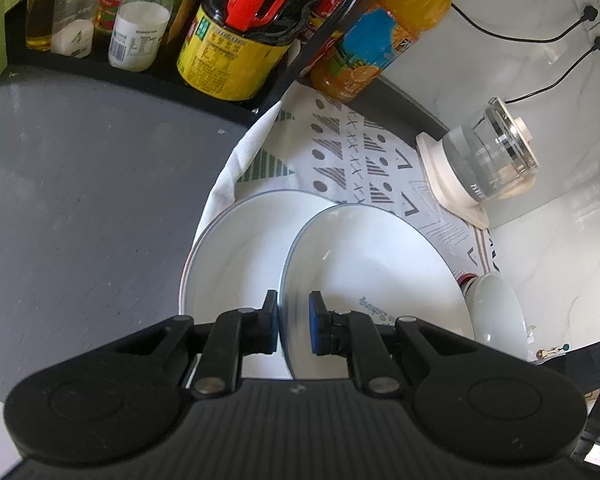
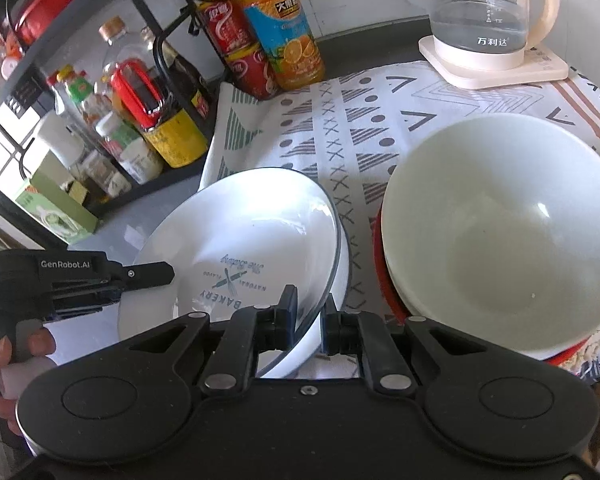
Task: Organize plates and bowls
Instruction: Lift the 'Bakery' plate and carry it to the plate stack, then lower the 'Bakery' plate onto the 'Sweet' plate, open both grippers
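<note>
A white "Bakery" plate with a blue rim (image 2: 244, 236) is held tilted over a second white plate (image 1: 228, 256); it also shows in the left wrist view (image 1: 372, 264). My left gripper (image 1: 293, 320) is shut on its rim; this gripper also shows in the right wrist view (image 2: 140, 276) at the plate's left edge. My right gripper (image 2: 309, 320) is shut on the plate's near rim. A pale green bowl (image 2: 500, 236) sits stacked in a red-rimmed bowl (image 2: 380, 264) to the right, and it also shows in the left wrist view (image 1: 496, 312).
A patterned cloth (image 2: 340, 132) covers the grey counter (image 1: 80, 200). A glass kettle on a cream base (image 2: 484, 24) stands at the back right. An orange juice bottle (image 2: 280, 28), red cans (image 2: 240, 48) and a black rack of condiment bottles (image 2: 132, 112) stand at the back left.
</note>
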`<control>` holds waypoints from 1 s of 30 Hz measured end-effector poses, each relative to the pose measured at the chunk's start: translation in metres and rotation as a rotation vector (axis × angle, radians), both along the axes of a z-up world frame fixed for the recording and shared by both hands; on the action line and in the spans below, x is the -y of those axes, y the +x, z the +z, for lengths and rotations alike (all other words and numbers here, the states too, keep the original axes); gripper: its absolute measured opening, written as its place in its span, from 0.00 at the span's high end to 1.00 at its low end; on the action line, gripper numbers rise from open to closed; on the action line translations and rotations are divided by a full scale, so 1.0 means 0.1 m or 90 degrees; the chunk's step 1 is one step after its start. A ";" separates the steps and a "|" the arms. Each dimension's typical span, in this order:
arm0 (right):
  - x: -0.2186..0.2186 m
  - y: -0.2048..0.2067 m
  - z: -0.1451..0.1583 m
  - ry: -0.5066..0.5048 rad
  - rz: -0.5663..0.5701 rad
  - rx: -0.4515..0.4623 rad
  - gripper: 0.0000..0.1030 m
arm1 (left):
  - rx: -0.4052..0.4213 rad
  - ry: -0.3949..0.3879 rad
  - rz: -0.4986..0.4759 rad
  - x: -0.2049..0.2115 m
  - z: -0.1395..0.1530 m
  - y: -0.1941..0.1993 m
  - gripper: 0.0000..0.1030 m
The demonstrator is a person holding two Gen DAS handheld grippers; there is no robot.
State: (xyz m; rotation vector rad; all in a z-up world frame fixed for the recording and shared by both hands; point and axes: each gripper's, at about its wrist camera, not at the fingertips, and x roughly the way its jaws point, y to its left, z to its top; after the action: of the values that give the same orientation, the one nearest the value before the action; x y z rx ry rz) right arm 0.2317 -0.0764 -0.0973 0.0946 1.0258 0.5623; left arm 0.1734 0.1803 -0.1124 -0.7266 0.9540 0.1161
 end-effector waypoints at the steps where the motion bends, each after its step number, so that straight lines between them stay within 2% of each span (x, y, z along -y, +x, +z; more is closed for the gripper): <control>1: -0.01 -0.02 0.00 -0.007 0.002 0.003 0.88 | -0.002 -0.001 0.000 0.00 -0.02 -0.01 0.89; 16: -0.16 -0.06 -0.11 -0.079 0.037 0.014 0.88 | -0.047 0.015 0.006 0.07 -0.27 -0.01 0.89; 24: -0.23 -0.02 -0.16 -0.113 0.020 0.024 0.88 | -0.077 0.021 0.003 0.09 -0.40 0.05 0.87; 30: -0.26 0.01 -0.17 -0.122 0.013 0.032 0.88 | -0.079 0.032 0.000 0.11 -0.41 0.12 0.85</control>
State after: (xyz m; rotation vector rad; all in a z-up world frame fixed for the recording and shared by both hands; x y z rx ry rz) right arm 0.2323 -0.0505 -0.1148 -0.0983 1.0281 0.4795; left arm 0.1858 0.1698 -0.1534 -0.6783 1.0654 0.1856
